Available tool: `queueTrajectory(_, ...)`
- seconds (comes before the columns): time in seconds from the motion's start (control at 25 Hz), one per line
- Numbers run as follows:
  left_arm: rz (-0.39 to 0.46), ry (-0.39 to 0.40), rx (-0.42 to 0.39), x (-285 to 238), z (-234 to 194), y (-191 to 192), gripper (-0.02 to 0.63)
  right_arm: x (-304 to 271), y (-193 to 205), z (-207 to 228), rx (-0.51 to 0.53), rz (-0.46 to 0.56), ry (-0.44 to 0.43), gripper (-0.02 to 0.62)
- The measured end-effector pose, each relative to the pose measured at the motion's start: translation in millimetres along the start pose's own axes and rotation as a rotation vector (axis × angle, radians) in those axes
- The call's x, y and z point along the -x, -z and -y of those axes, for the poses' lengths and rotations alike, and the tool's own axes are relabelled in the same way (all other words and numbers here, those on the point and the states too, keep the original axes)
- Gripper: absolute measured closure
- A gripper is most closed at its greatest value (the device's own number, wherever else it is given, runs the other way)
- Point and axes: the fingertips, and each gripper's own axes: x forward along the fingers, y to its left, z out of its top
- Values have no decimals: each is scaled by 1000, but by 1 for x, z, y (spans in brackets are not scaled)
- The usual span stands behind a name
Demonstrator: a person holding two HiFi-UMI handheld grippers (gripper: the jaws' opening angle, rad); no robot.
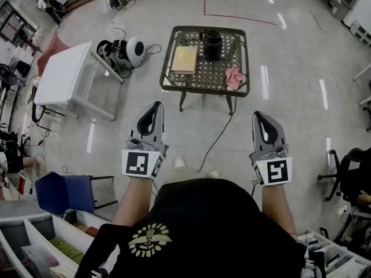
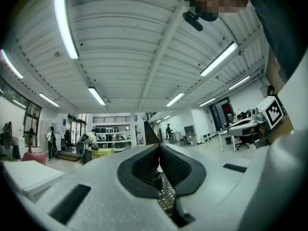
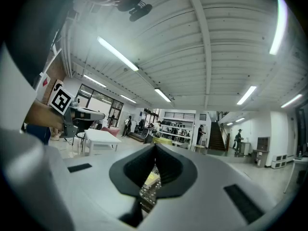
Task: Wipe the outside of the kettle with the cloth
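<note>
Ready posture: left claw (image 1: 155,106) and right claw (image 1: 258,116), both closed and empty, point level at the desk (image 1: 200,90), well short of it; the black kettle (image 1: 211,44) stands near its far edge, the pink cloth (image 1: 234,77) at its front right corner, likely handiest for the right claw.

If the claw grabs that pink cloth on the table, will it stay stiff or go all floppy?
Probably floppy: the pink cloth lies crumpled in soft folds on the table, so it should droop when lifted. It looks thin, so it is likely light. It might snag a little on the table's open lattice top.
</note>
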Motion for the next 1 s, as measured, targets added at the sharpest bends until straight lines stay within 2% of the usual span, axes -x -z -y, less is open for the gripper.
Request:
queueTrajectory(0.2, 1, 0, -6, -12, 2, 3, 595, -8, 8, 6, -27, 11, -23, 583)
queueTrajectory(0.36, -34, 14, -45, -22, 0, 15, 597, -18, 13, 9, -46, 20, -18, 583)
queueTrajectory(0.64, -33, 42, 12, -49, -28, 34, 597, -53, 18, 7, -54, 11, -4, 583)
queueTrajectory(1.0, -51, 118, 9, -119, -56, 52, 596, -119, 28, 20, -84, -6, 15, 583)
